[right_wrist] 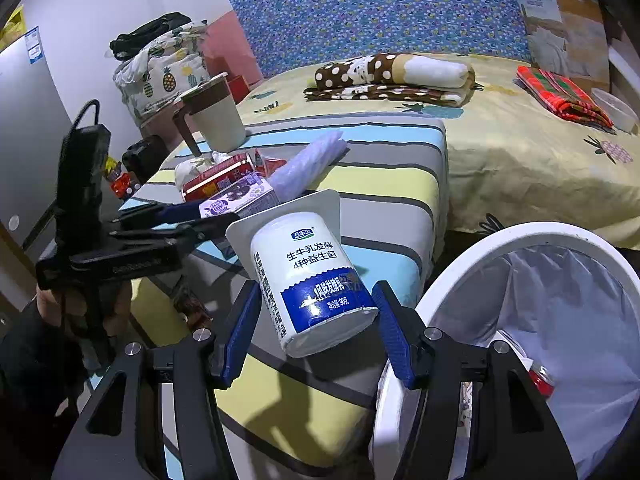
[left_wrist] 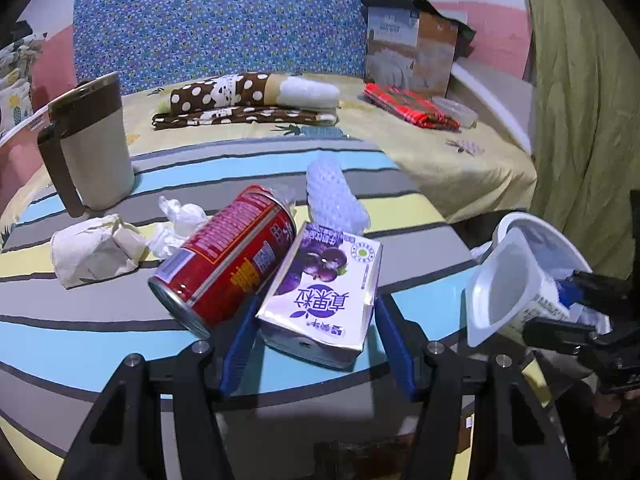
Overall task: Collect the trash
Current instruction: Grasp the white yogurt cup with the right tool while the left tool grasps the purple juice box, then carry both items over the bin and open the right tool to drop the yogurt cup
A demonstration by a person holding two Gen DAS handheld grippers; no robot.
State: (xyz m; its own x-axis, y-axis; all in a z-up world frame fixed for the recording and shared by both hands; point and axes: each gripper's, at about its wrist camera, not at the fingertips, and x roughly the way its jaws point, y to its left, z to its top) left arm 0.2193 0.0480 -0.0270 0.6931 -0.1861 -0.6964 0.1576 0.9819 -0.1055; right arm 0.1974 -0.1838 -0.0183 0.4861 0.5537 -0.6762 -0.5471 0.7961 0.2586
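My left gripper (left_wrist: 316,320) has its blue pads on both sides of a purple-and-white juice carton (left_wrist: 324,292) lying on the striped table (left_wrist: 100,320), closed against it. A red can (left_wrist: 228,256) lies against the carton's left side. My right gripper (right_wrist: 316,312) is shut on a white yogurt cup (right_wrist: 312,280) with a blue label, held above the table edge beside the white trash bin (right_wrist: 532,320). The cup also shows in the left wrist view (left_wrist: 508,280). Crumpled paper (left_wrist: 96,252), tissue (left_wrist: 180,220) and a white foam net (left_wrist: 336,200) lie behind the can.
A beige and brown lidded mug (left_wrist: 92,148) stands at the table's far left. Behind the table is a bed (left_wrist: 440,152) with folded polka-dot bedding (left_wrist: 248,100), a red plaid cloth (left_wrist: 408,104) and a box (left_wrist: 412,52). The bin holds a red item (right_wrist: 542,376).
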